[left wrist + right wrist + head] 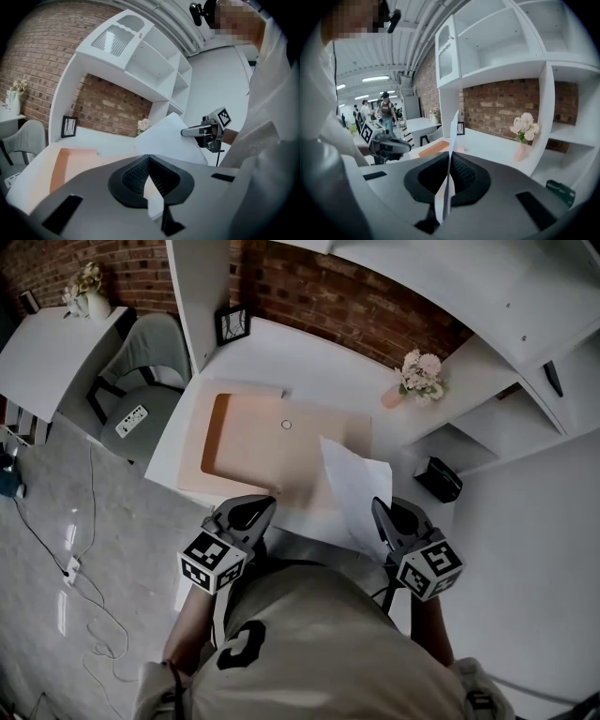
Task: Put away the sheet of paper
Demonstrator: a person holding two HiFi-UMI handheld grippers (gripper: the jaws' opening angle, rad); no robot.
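Observation:
The white sheet of paper (352, 488) hangs above the desk's front right part, pinched at its near edge by my right gripper (389, 521). In the right gripper view the sheet (452, 136) stands edge-on, rising out of the shut jaws (450, 157). My left gripper (251, 514) hovers at the desk's front edge, left of the paper and apart from it; its jaws (149, 157) meet at the tips with nothing seen held. From the left gripper view the paper (164, 136) and the right gripper (187, 132) show to the right. A peach open folder (244, 442) lies flat on the white desk (281, 352).
A framed picture (232, 324) stands at the desk's back left and a vase of flowers (417, 381) at the back right. White shelves hold a black object (439, 479) on the right. A grey chair (150, 362) with a power strip (131, 420) stands left; cables trail on the floor.

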